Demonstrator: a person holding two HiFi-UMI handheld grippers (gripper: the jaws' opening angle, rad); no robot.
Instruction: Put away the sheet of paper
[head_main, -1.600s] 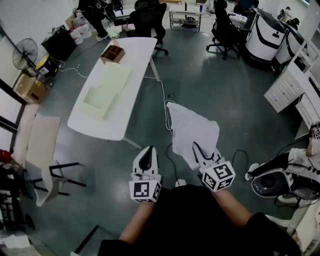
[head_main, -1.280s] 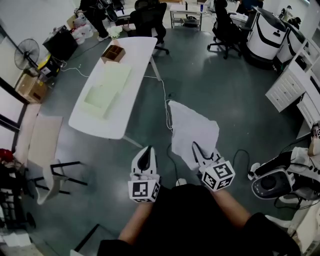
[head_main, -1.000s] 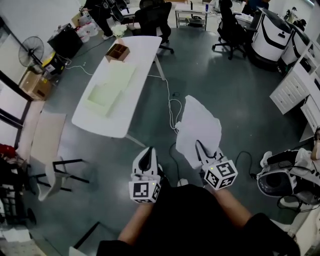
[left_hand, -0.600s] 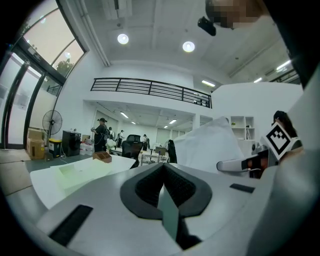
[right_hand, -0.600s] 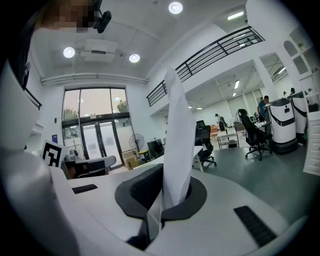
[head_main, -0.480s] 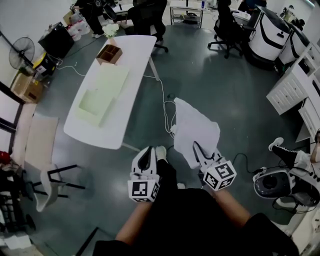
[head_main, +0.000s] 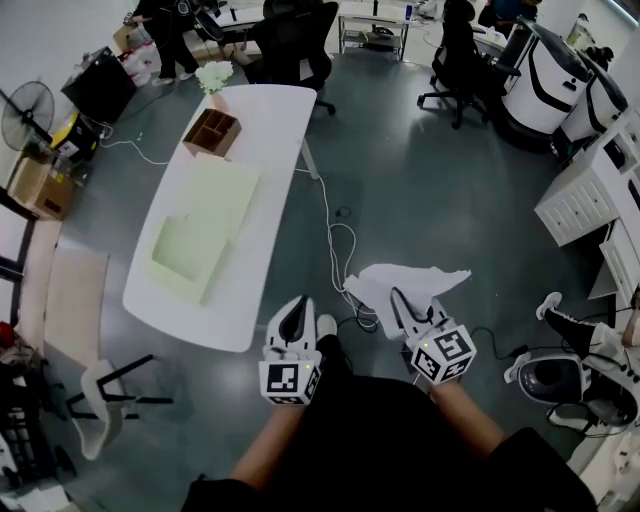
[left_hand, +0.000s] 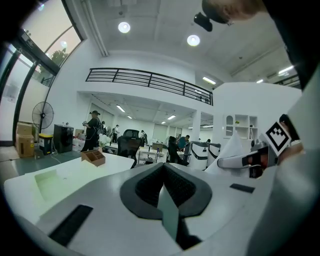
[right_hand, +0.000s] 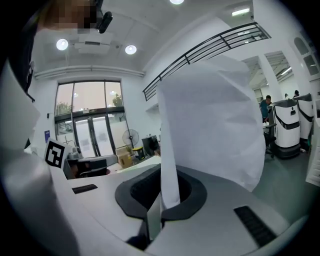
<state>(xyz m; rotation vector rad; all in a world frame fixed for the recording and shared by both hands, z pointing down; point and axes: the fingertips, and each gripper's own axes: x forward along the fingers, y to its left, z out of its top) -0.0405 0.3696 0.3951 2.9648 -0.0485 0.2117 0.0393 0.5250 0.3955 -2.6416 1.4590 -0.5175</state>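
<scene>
The right tool is gripping a crumpled white sheet of paper, its jaws pinched on one edge, and is holding it in the air over the grey floor, well to the right of the long white counter. The left tool is hanging nearer the counter's near end, its jaws pressed together on nothing. A thin white cable is trailing across the floor between the paper and the counter. On the counter, pale green flat sheets are lying at the middle and a brown wooden divided box is sitting toward the far end. Black office chairs are crowding the counter's far end.
</scene>
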